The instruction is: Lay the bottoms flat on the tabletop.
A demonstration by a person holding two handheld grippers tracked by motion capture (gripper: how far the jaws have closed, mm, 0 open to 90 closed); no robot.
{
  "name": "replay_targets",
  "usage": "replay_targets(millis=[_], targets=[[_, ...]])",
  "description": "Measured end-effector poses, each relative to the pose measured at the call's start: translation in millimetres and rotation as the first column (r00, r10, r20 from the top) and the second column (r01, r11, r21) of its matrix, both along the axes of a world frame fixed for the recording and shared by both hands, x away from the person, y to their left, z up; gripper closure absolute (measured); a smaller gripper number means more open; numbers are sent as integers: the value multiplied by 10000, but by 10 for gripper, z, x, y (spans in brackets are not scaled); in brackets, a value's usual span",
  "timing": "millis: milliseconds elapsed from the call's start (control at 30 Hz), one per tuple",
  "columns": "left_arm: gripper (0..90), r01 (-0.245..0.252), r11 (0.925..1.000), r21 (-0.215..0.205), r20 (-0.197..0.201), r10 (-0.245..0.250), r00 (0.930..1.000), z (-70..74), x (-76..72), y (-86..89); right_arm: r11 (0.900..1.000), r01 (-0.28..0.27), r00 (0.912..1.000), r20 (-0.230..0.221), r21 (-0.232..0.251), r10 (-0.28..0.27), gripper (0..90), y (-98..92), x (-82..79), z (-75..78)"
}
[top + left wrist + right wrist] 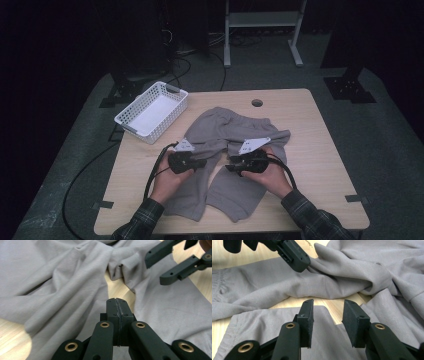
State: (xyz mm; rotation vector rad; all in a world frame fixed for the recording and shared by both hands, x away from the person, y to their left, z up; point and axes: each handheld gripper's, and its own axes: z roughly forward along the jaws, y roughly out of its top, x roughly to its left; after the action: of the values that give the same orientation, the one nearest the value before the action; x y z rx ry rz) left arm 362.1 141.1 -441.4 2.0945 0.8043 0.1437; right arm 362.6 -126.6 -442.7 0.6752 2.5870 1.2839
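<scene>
Grey trousers [225,150] lie crumpled mid-table [325,165]. The left gripper [117,308] hangs over one leg, jaws pressed together on nothing — the right gripper [328,315] gapes over the other. White basket [150,111] far-left.

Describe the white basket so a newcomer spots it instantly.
Start at the light wooden table; go to its far left corner, past the rumpled grey fabric shorts. The white plastic lattice basket sits there, overhanging the edge: the one rigid, rectangular, open-topped container on it.
</scene>
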Motion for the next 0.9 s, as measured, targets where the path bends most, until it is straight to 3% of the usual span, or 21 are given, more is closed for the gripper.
replay_targets(millis=[100, 200, 233, 333, 467, 533, 567, 633, 700, 800, 900], targets=[[687, 122, 9998, 123, -20, -122, 9999, -62, -18, -94, 10000, -12, 10000, -33, -38, 12, 597, 7, 8, -14], [487, 79, 9915, 1296, 271, -115, 9996, -148, -42, -227, 10000, -19, 10000, -45, -76, 18, 597, 4, 8, -24], [461, 39, 9874, 1580, 305, -89, 9995, -183, -40, -259, 10000, -17, 10000, -34, -89, 17, 597, 2, 6, -25], [501, -26, 9777, 2100, 329, -44, 9995, -256, -20, -289, 9999, 5, 10000, -14, -102, -5, 598, -2, 3, -24], [743, -299, 9764, 2140, 275, 246, 9993, -243, 6, -228, 10000, 28, 10000, 8, -70, -28, 599, -10, 2, -22], [851, -273, 9834, 1797, -54, 287, 9996, -234, 20, -180, 10000, 34, 10000, -10, -46, -34, 600, -9, 2, -22], [857, -163, 9924, 1220, -323, 204, 9993, -215, 26, -153, 10000, 25, 10000, -14, -62, -25, 599, -7, 1, -22], [862, -83, 9999, 67, -599, 87, 9982, -128, 14, -107, 10000, 6, 10000, -42, -63, -6, 599, 3, -2, -24], [862, 204, 9959, -884, -696, -266, 9972, -25, -10, -62, 10000, -30, 10000, -55, -86, 30, 599, 17, -3, -32], [861, 504, 9827, -1783, -823, -659, 9944, 46, -54, -9, 9999, -117, 9999, -103, -14, 117, 595, 56, -4, -38], [858, 703, 9699, -2333, -1125, -987, 9887, 31, -63, 25, 9994, -334, 9994, -118, 88, 335, 588, 117, -11, -39]])
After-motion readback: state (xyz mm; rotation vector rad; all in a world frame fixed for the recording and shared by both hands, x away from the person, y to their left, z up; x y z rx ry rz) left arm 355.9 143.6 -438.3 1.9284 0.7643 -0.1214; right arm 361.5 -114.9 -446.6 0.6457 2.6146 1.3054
